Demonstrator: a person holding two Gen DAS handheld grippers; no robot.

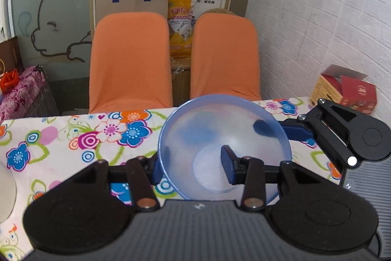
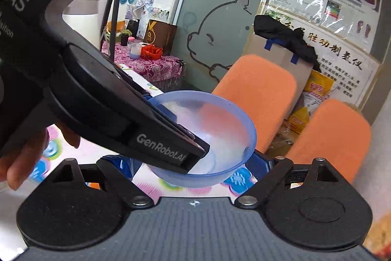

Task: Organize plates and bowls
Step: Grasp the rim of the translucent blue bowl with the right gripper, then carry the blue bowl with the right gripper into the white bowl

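The blue bowl is held above the flowered tabletop, tilted, its open mouth turned toward the left hand-held gripper. That gripper straddles the bowl's near left wall, one finger outside, the other inside, closed on it. The right hand-held gripper sits at the bowl's right rim with one blue pad beside the wall; whether it pinches cannot be told. A handover or joint placing seems in progress, and the left grip is clearly nearer and firmer.

One blue bowl, two orange chairs.
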